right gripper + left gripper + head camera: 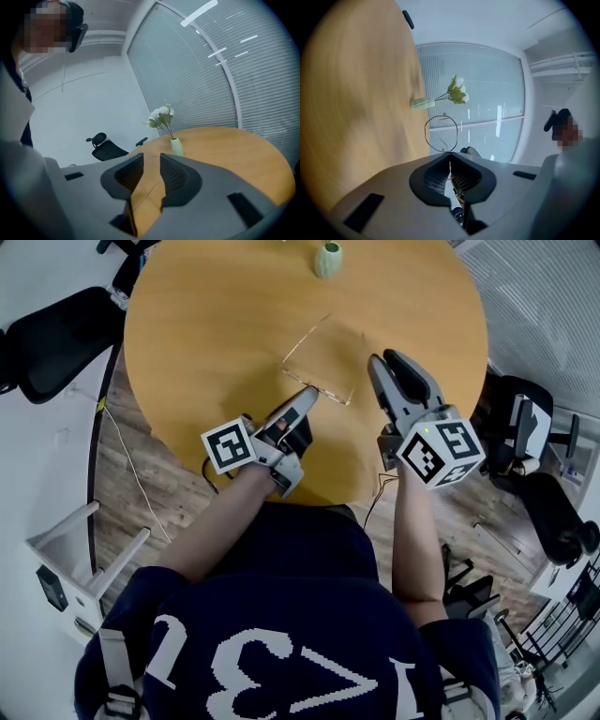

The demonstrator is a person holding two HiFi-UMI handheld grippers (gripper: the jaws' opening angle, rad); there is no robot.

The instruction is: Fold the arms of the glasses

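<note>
left gripper [309,393]: my jaws pinched shut on the wire frame of the glasses [324,390], over the table [216,324] | right gripper [382,359]: my jaws apart, gripping nothing, just beside the glasses

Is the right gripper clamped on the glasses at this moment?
No: in the right gripper view the right gripper has its jaws standing apart, with the wooden table showing through the gap between them.
</note>
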